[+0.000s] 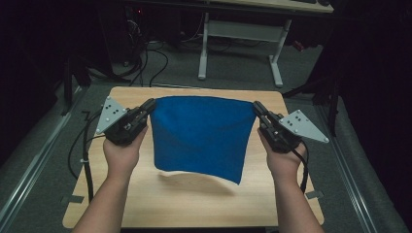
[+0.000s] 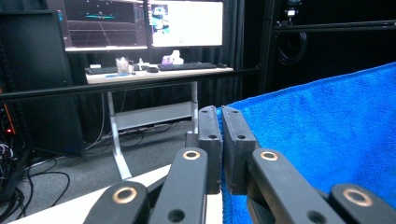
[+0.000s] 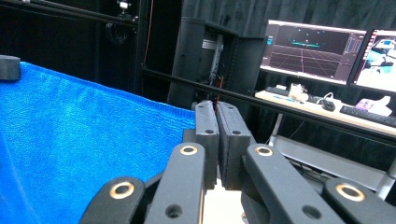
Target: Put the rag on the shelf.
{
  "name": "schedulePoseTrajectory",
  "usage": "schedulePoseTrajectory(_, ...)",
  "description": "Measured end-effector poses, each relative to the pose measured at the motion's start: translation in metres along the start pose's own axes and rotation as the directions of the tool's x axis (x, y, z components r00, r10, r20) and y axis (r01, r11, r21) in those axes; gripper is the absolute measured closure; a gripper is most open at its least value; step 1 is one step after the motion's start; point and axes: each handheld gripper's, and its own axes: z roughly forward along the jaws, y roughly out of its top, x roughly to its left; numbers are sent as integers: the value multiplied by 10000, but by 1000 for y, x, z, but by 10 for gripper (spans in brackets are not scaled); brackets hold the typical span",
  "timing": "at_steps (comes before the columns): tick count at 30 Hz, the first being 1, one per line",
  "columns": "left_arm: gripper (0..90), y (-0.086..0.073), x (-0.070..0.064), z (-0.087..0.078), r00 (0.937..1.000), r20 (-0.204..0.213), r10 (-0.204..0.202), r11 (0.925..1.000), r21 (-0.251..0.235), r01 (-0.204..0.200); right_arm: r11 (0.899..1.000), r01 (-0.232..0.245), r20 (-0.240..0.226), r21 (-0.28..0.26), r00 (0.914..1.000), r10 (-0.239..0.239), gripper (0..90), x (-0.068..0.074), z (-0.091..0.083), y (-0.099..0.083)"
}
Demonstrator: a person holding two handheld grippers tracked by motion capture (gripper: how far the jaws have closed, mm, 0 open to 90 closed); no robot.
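both grippers are clenched on the top corners of a blue cloth (image 1: 201,136): the left gripper (image 1: 149,106) pinches the left corner, the right gripper (image 1: 257,108) the right one. the cloth hangs spread between them above the wooden table (image 1: 194,204) (its lower edge lifted, a shadow beneath). beyond the table stand a white-legged desk (image 1: 243,29) and cables on the floor.

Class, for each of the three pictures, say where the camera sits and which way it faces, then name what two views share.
High view: above the near side, facing down on the table; forearms, left gripper, right gripper.
Left gripper view: on that gripper, facing the monitors; own fingers.
Right gripper view: on that gripper, facing the same desk; own fingers.
Shared: the blue cloth, pinched at both top corners.
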Motion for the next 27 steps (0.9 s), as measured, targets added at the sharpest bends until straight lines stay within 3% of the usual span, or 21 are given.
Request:
schedulePoseTrajectory(8, 873, 2, 3, 9, 9999, 80, 130, 9997, 193, -131, 10000, -62, 123, 45, 9999, 61, 888, -7, 4, 2)
schedulePoseTrajectory(15, 873, 6, 13, 26, 9994, 44, 344, 9990, 287, -346, 9998, -202, 264, 21, 9994, 201, 888, -17, 11, 7)
schedulePoseTrajectory(27, 873, 15, 31, 57, 9981, -311, 530, 9958, 761, -505, 9988, -336, 520, 345, 9981, 318, 888, -35, 46, 10)
